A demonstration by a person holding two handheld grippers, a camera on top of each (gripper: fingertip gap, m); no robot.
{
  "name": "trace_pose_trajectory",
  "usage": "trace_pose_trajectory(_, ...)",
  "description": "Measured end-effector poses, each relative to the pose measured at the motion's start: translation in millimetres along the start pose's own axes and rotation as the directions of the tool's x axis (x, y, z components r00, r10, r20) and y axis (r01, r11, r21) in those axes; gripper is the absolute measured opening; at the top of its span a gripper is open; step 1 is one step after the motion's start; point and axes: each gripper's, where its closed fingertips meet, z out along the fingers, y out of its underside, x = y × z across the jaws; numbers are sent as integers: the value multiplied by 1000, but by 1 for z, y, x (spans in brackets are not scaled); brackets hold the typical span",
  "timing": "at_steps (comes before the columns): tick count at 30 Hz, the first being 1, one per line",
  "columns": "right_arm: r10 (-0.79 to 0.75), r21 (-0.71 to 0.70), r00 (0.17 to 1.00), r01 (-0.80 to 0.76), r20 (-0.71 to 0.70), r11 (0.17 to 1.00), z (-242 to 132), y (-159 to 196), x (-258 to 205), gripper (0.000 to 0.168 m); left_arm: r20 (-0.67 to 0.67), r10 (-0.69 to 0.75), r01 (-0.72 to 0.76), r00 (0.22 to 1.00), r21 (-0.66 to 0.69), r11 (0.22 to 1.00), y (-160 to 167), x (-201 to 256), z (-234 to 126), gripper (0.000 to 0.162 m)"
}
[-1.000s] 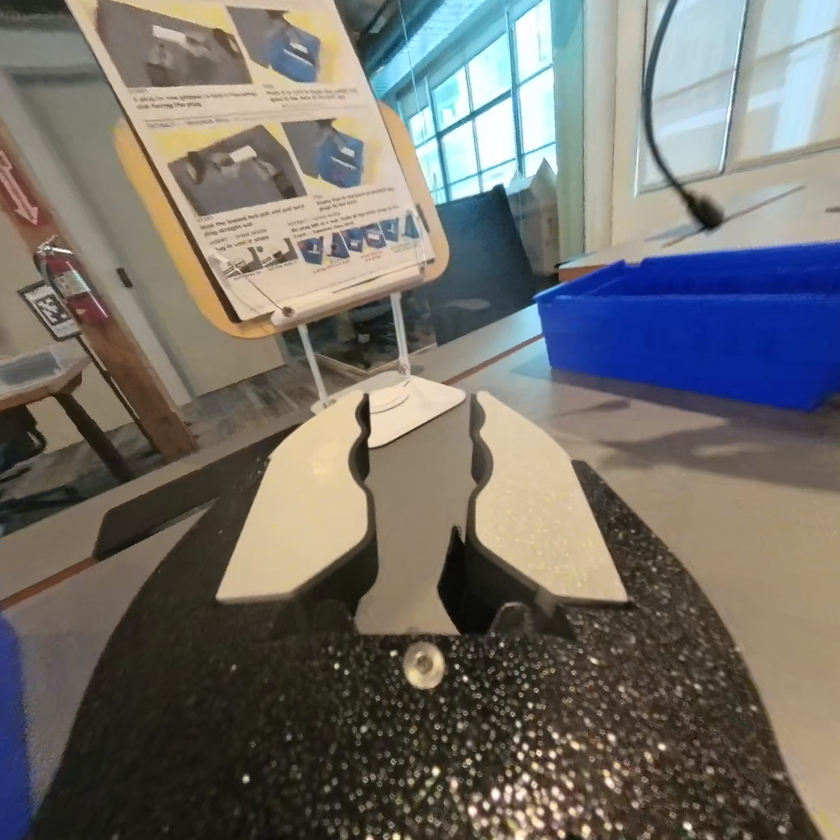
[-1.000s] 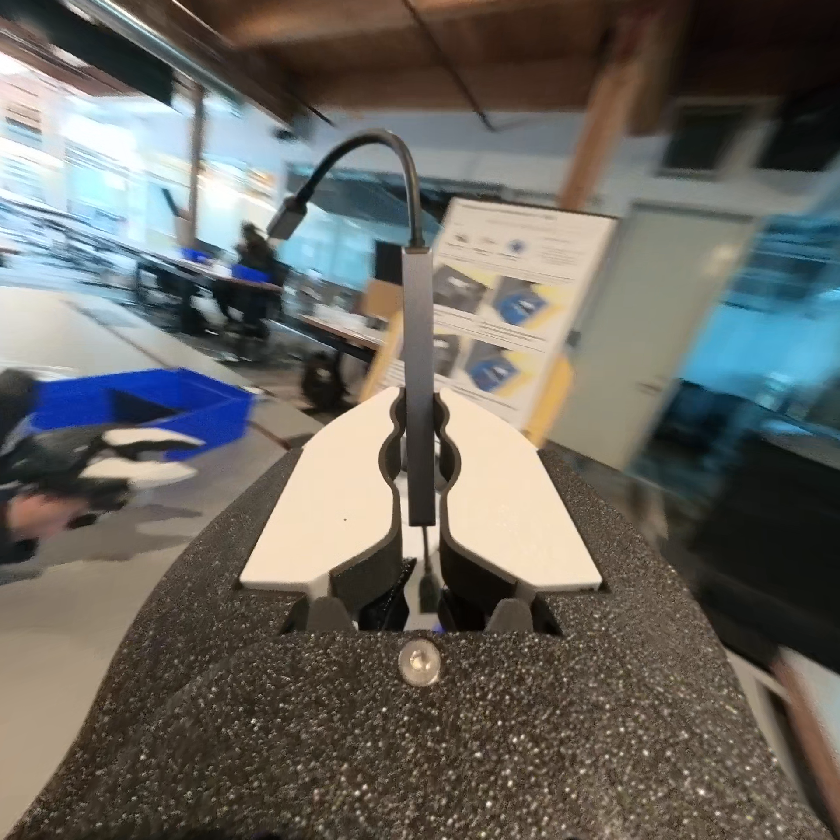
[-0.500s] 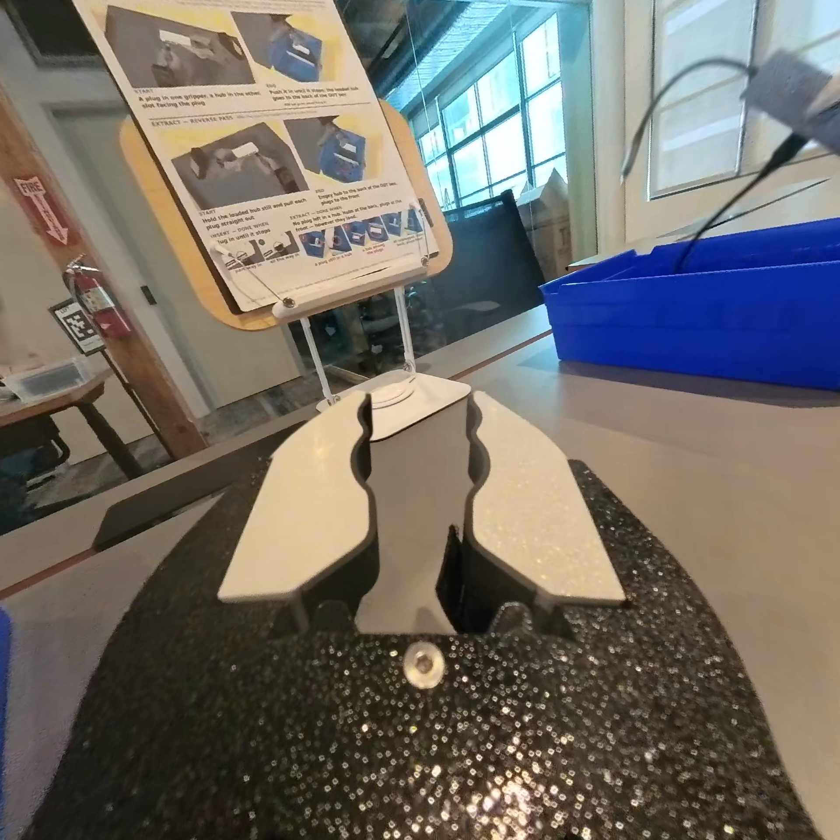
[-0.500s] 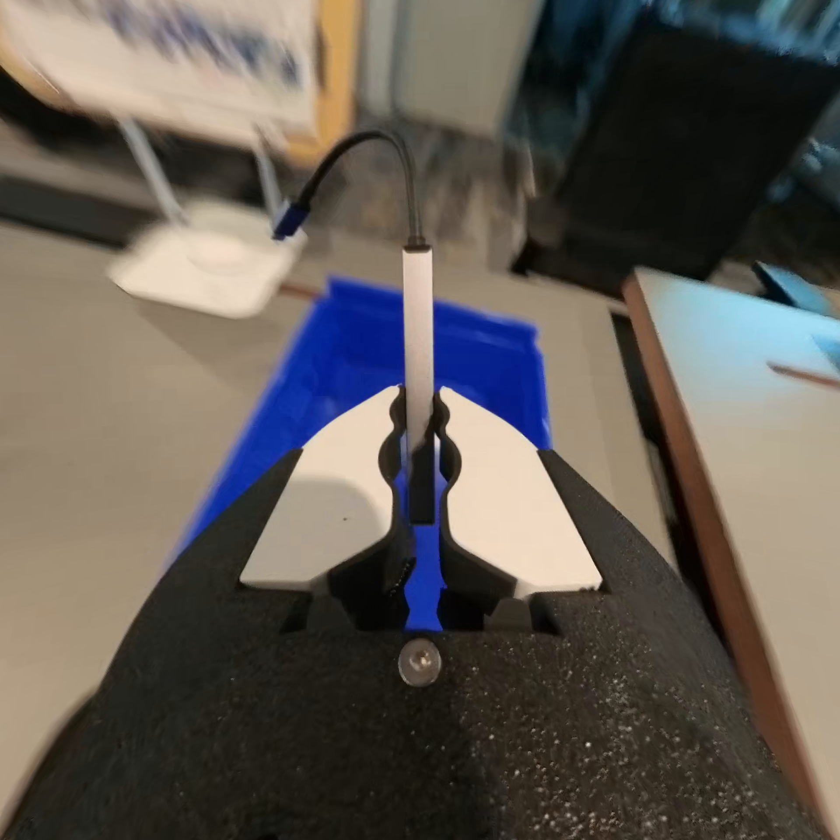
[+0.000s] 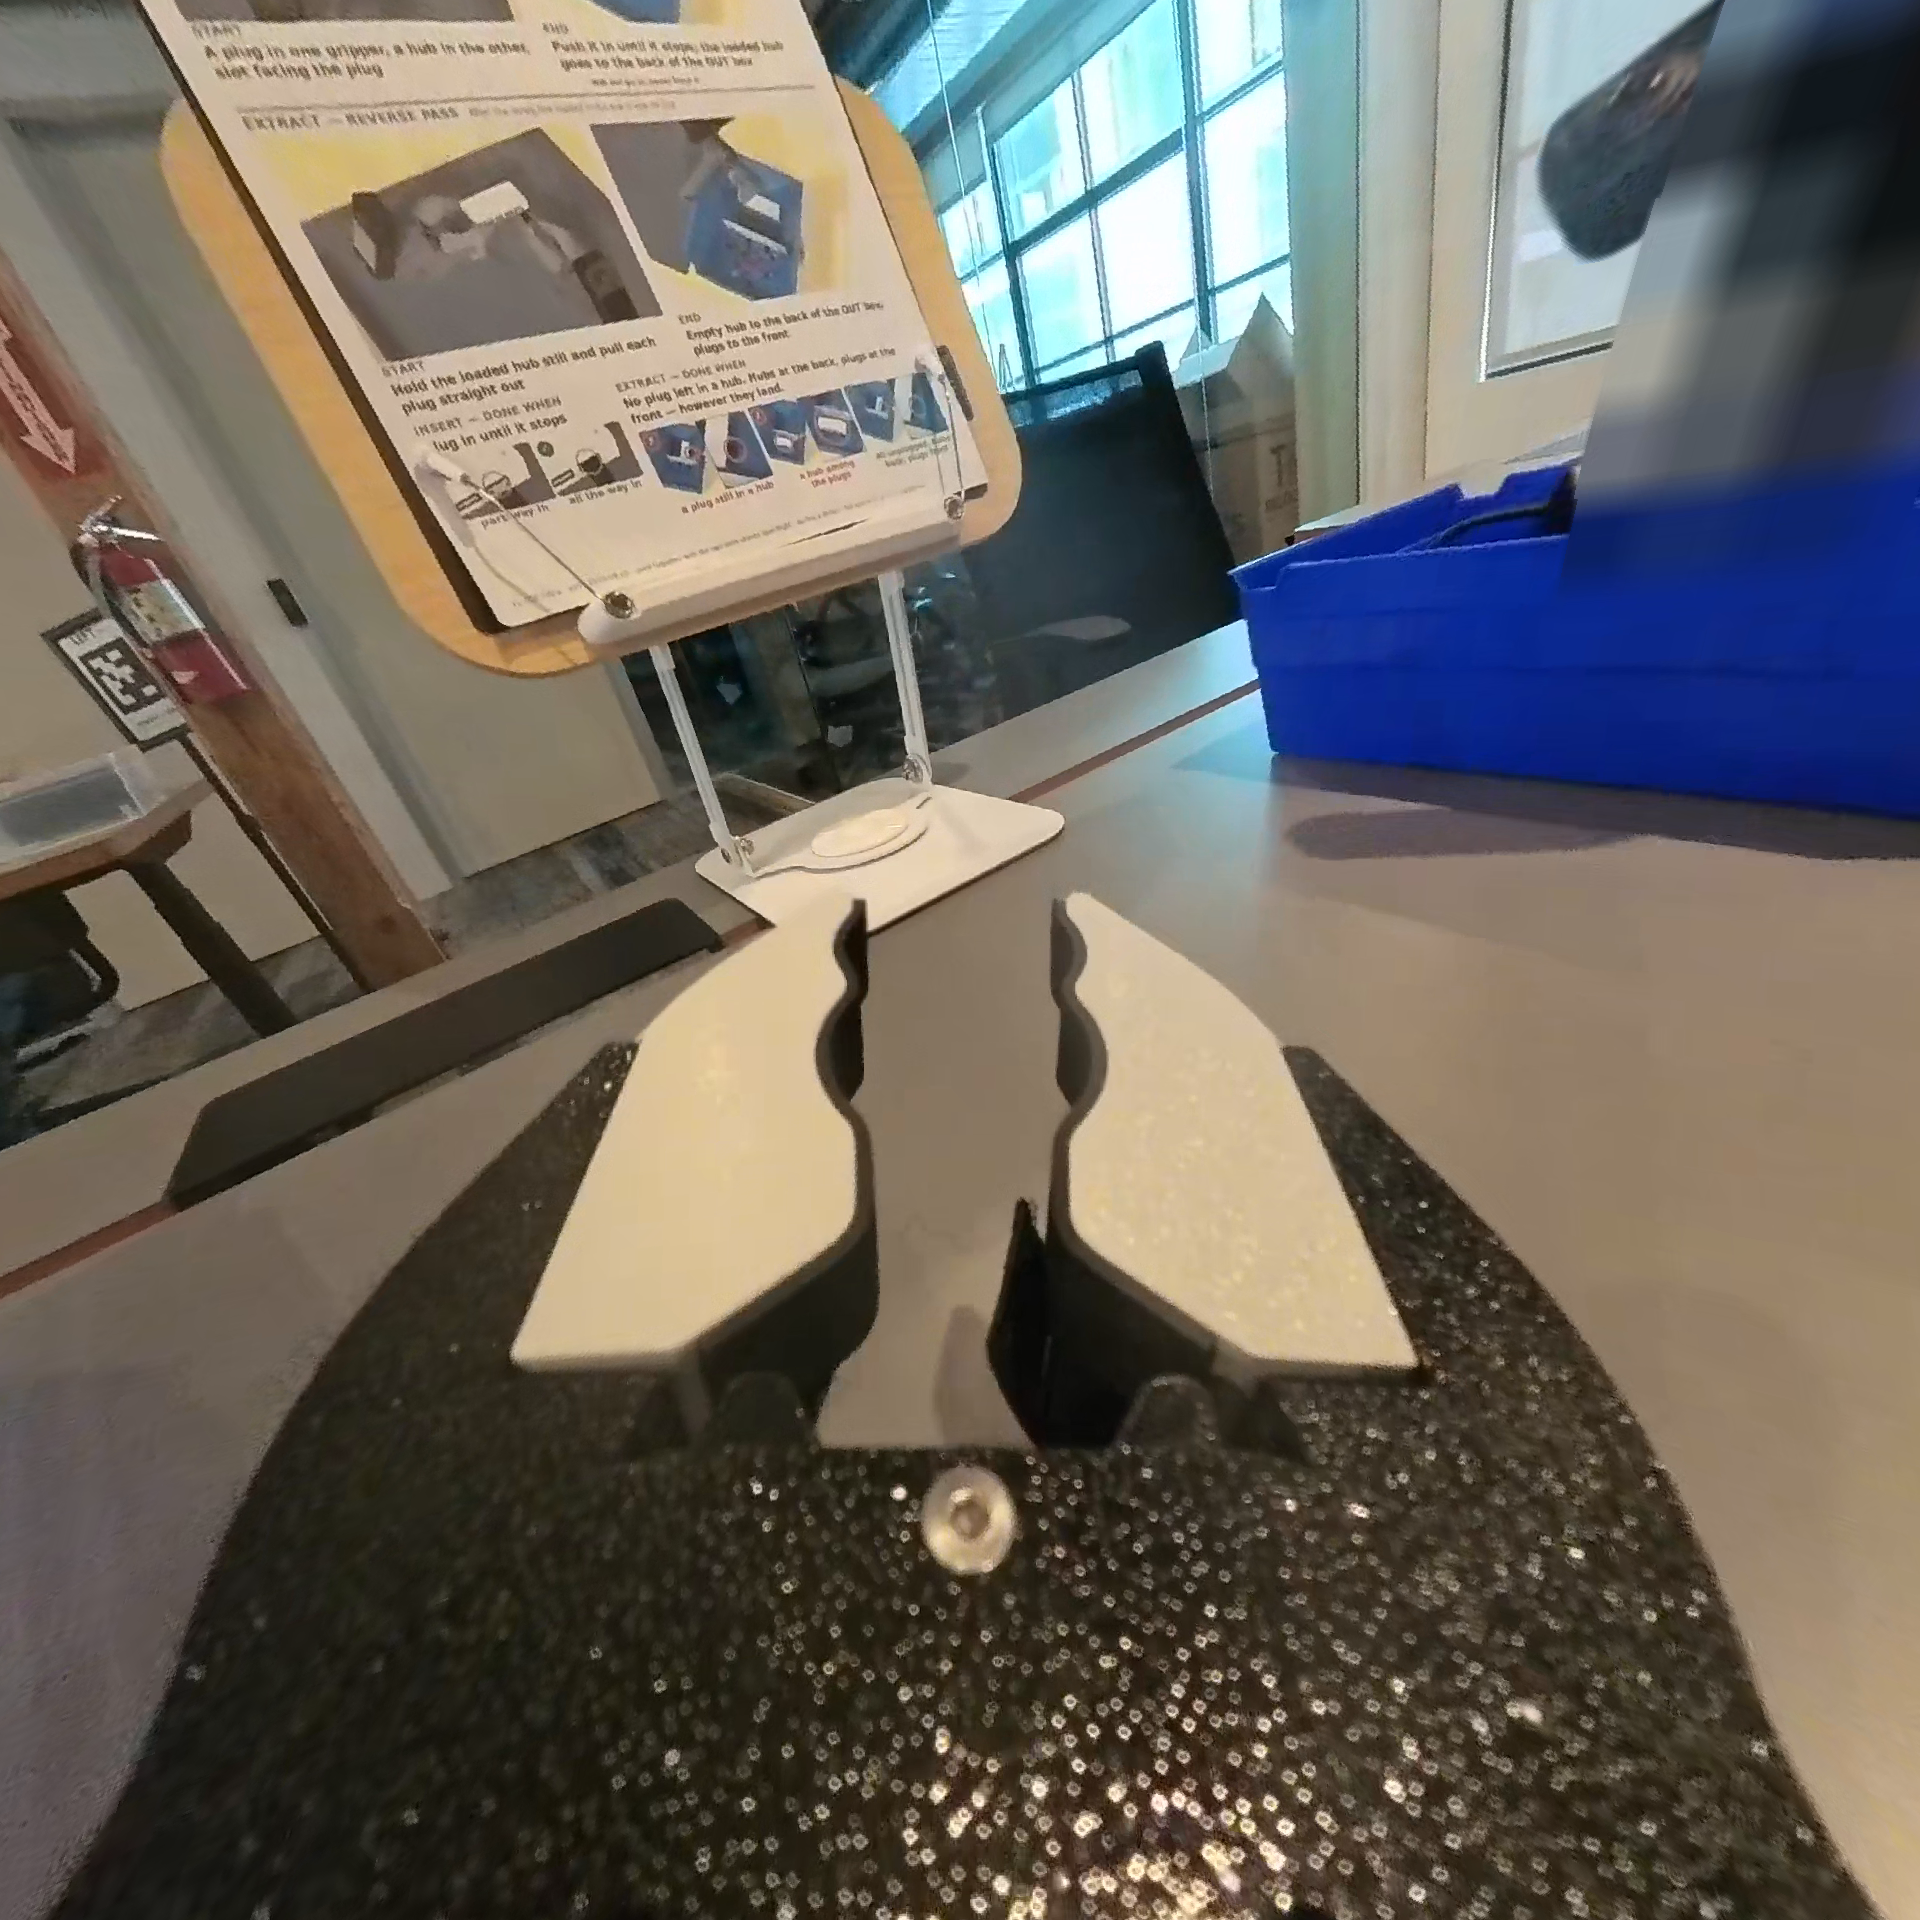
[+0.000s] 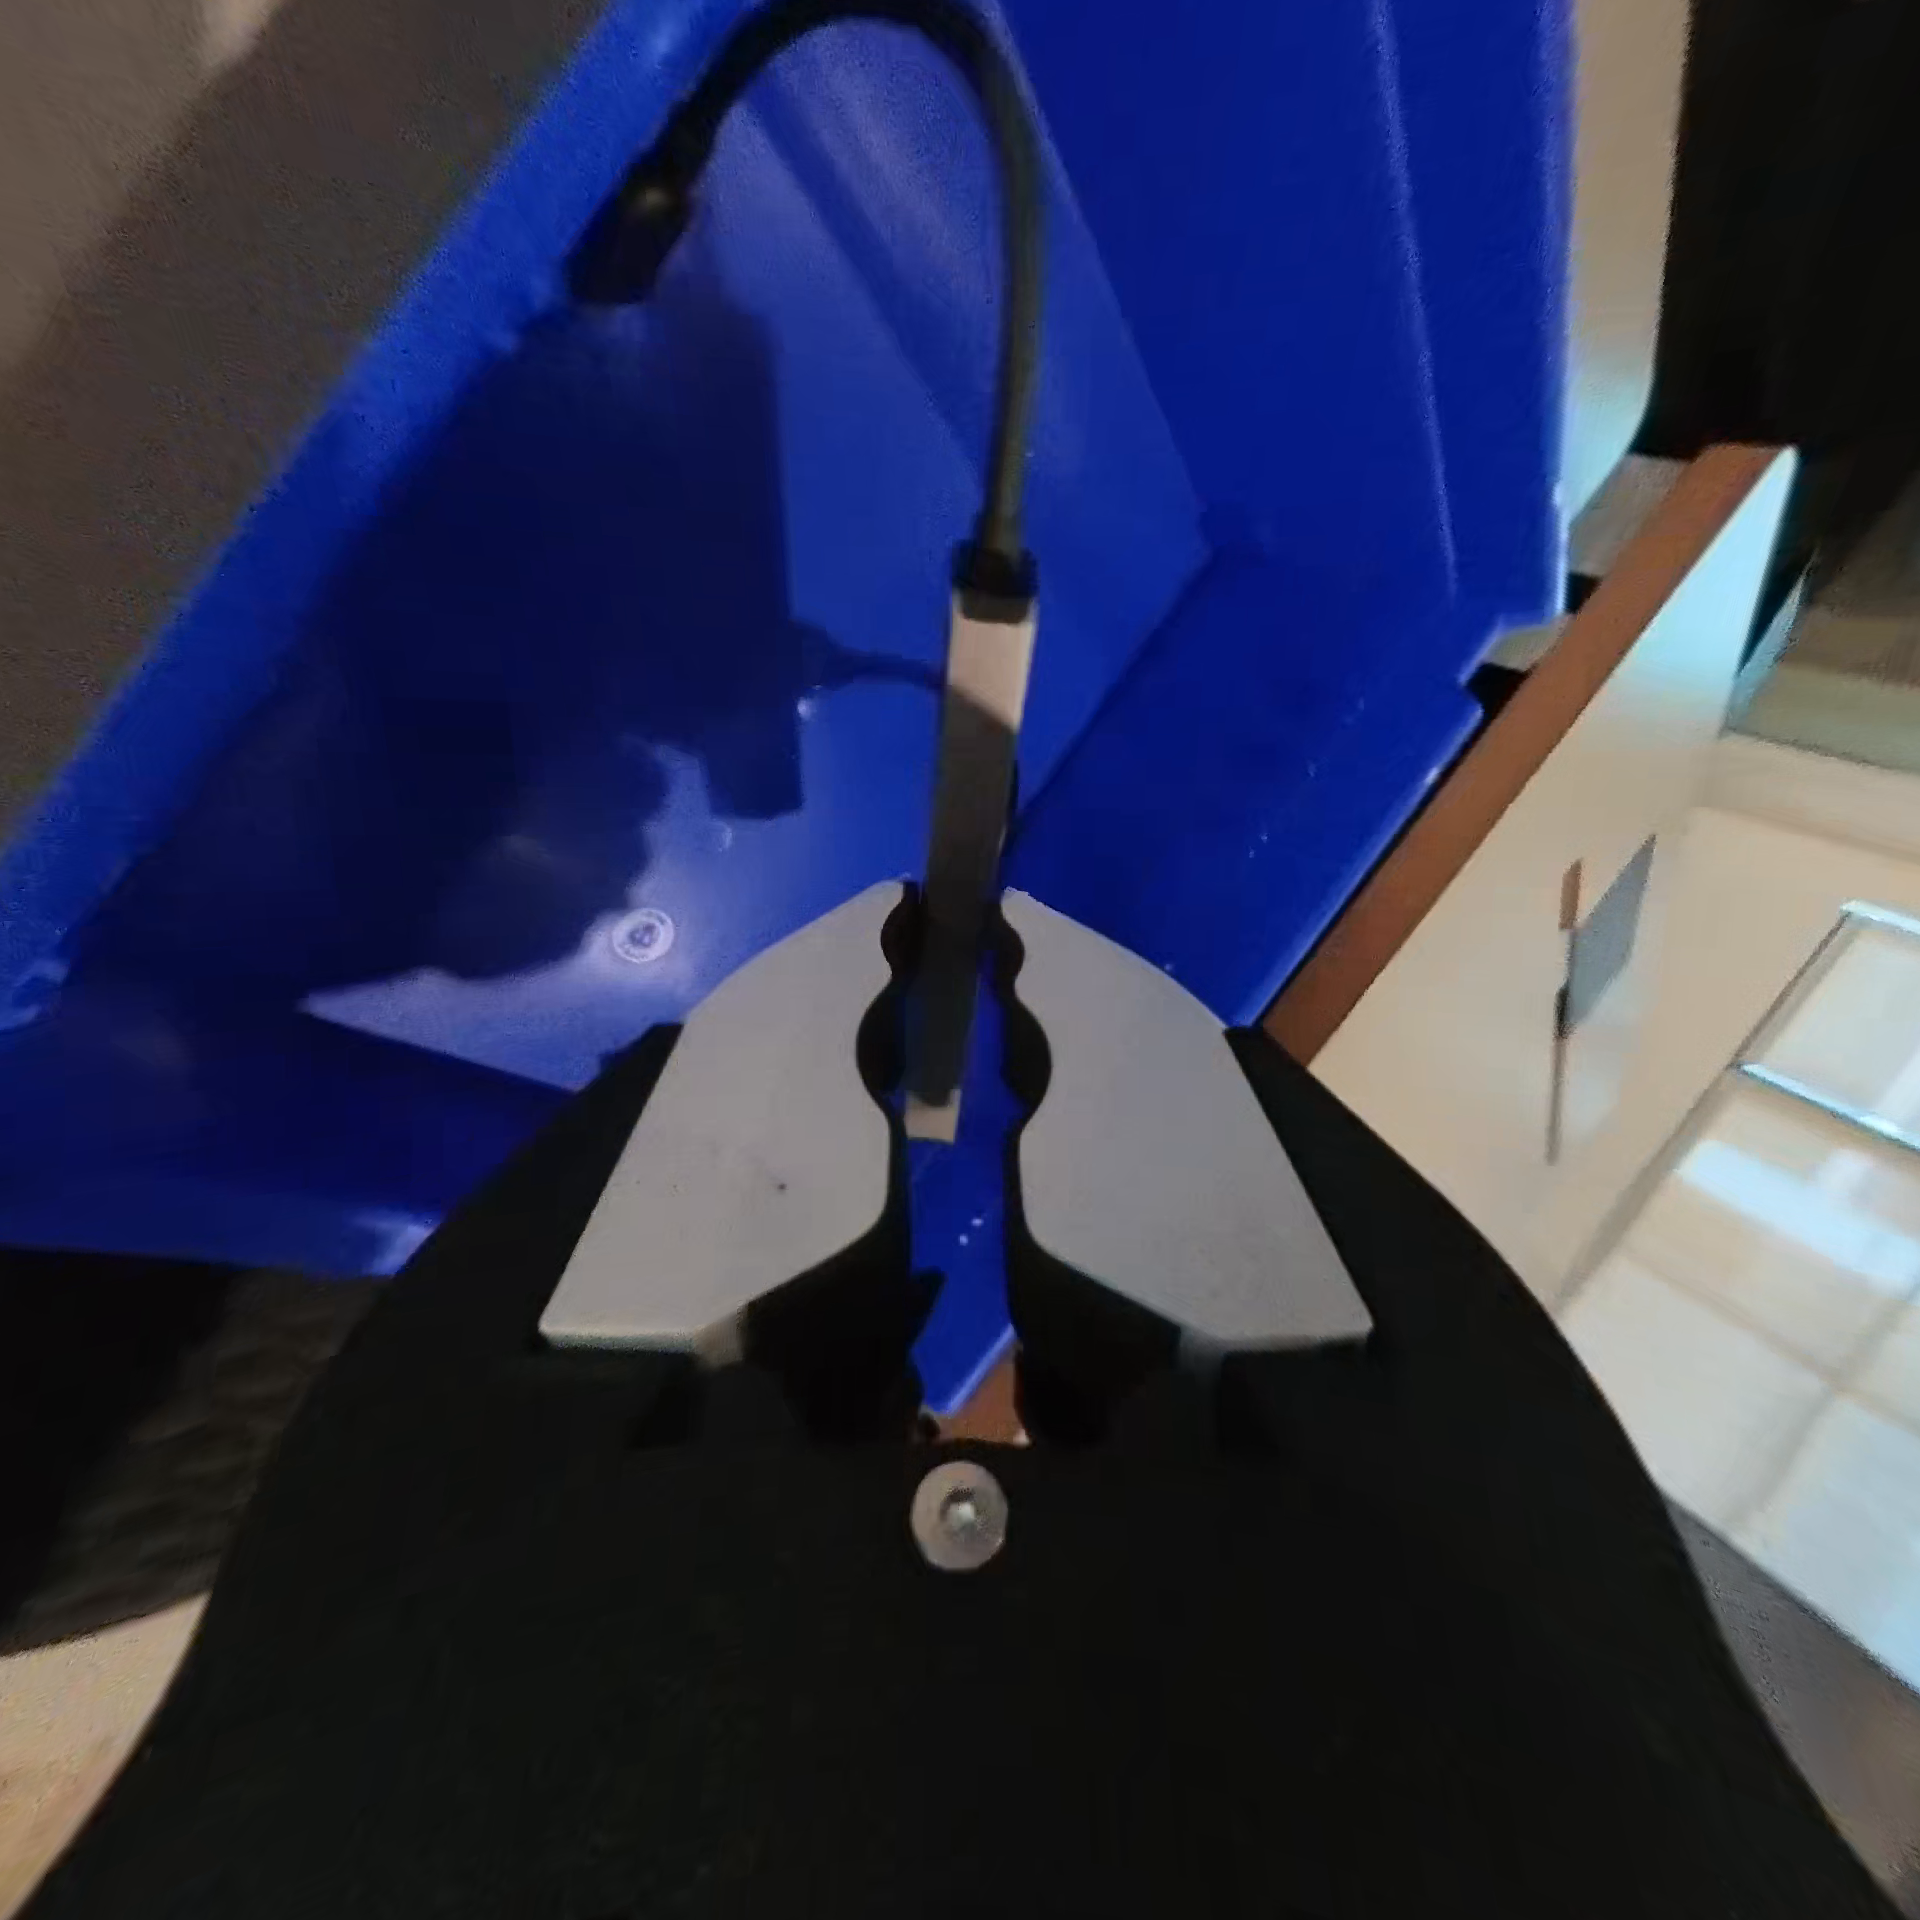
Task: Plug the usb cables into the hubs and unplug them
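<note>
Jaws of the left gripper (image 5: 951, 940) stand well apart in the left wrist view, with nothing between them but bare grey table (image 5: 1507, 1039). It sits low over the tabletop, pointed toward an instruction board on a white stand (image 5: 582, 312). Off to the right sits the blue bin (image 5: 1558, 675), and above it a blurred dark shape at the frame's top corner is probably the right gripper (image 5: 1621, 156); it is too smeared to read. My judgement is that this hand has no part in the step and does best simply keeping clear of the bin.

Right wrist view: the right gripper (image 6: 961, 920) is closed on a slim grey hub (image 6: 977, 790), pinching its lower end so that most of the bar juts forward past the fingertips. A short black cable (image 6: 1013, 312) arcs from the hub's far end over to a dark plug (image 6: 634, 239) near the bin's left wall. The view looks down into the blue bin (image 6: 1195, 312), whose floor (image 6: 499, 665) shows no other item that I can make out. No usb cable appears plugged into the hub, so the step looks like setting the emptied hub down inside the bin. To do it well, I would lower until the hub nearly meets the floor, keep the looped cable inside the walls so it cannot catch on the rim, then let go gently and back straight out.
</note>
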Motion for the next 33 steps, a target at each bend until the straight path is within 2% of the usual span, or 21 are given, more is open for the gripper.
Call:
trace_pose_trajectory(3,-86,-41,996,87,36,995,3,-2,-8,17,-5,-1,1,1000,-9,1000,3,0,1,33)
trace_pose_trajectory(6,-101,-71,991,107,87,992,3,5,-14,38,-7,-5,5,1000,-10,1000,3,0,1,34)
trace_pose_trajectory(8,-96,-60,991,102,97,993,1,11,-13,45,-7,-9,9,1000,-9,1000,3,-1,2,34)
trace_pose_trajectory(13,-9,55,999,7,43,998,-24,18,0,55,-5,-55,55,998,-12,998,3,-5,2,40)
trace_pose_trajectory(17,55,51,994,-51,-93,997,-58,37,18,59,9,-60,61,998,-12,998,3,-7,1,45)
trace_pose_trajectory(19,105,192,984,-77,-142,978,-85,22,19,57,20,-51,51,998,-11,999,2,-8,1,46)
trace_pose_trajectory(21,135,435,985,-77,-103,897,-119,-16,1,56,20,-46,47,999,-16,999,3,-7,2,47)
trace_pose_trajectory(23,96,708,995,-61,-9,703,-163,-70,-35,56,12,-58,59,998,-18,998,4,-5,3,47)
trace_pose_trajectory(25,19,873,995,-93,95,479,-199,-119,-79,57,4,-80,80,997,-23,997,5,-3,4,48)
trace_pose_trajectory(27,-51,930,983,-148,175,338,-211,-157,-118,58,-2,-92,92,996,-29,995,7,-3,4,48)
trace_pose_trajectory(29,-61,936,977,-174,202,307,-194,-184,-140,60,7,-92,92,996,-34,995,8,-5,4,48)
trace_pose_trajectory(31,-25,933,968,-234,250,274,-170,-200,-148,48,17,-91,92,996,-35,995,9,-8,4,49)
trace_pose_trajectory(33,46,920,938,-345,343,184,-151,-205,-150,41,20,-93,93,996,-38,995,10,-9,3,49)
